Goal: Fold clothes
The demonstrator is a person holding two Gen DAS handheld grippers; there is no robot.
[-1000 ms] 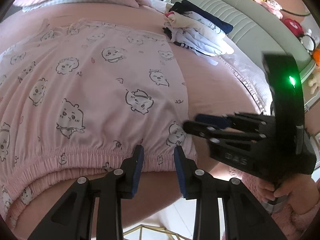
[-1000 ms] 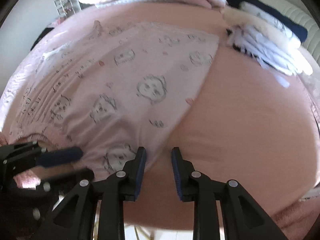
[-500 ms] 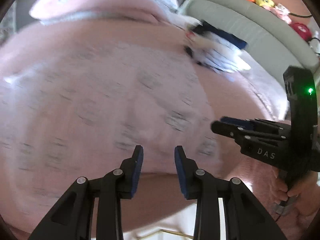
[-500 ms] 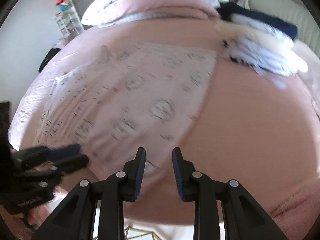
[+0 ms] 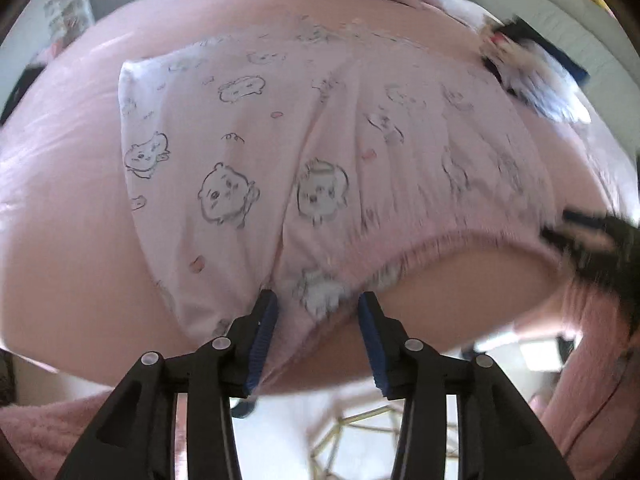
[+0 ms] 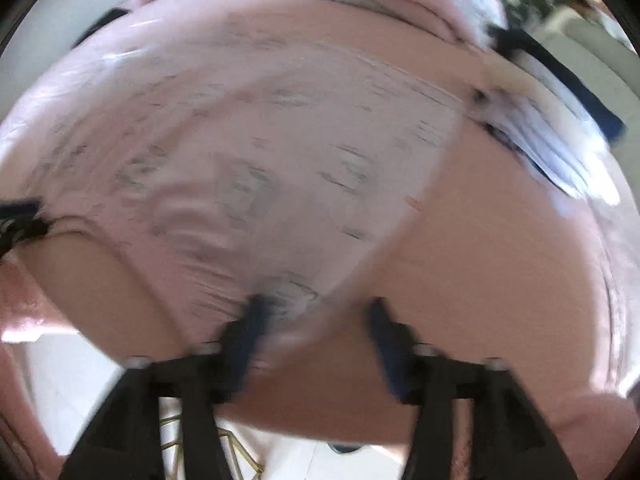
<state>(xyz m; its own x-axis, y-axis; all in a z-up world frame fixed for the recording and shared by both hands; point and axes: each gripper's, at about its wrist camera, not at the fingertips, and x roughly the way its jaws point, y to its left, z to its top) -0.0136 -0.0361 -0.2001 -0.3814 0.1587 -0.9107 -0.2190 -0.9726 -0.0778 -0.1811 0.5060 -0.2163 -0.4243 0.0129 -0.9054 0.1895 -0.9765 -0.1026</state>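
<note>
Lying flat on the pink bed (image 5: pixel 72 240), pink printed shorts (image 5: pixel 320 152). Left hand-held gripper (image 5: pixel 318 312) opening over the waistband edge, cloth between its jaws, unpinched. Right hand-held gripper (image 6: pixel 316 312) opening too, cloth corner between, blurred.

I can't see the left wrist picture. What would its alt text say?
Pink pajama shorts printed with cartoon animals lie spread on a pink bed, waistband nearest the camera. The left gripper, jaws opening, straddles the waistband's edge; the right gripper blurs at its far end. A clothes stack sits beyond.
</note>
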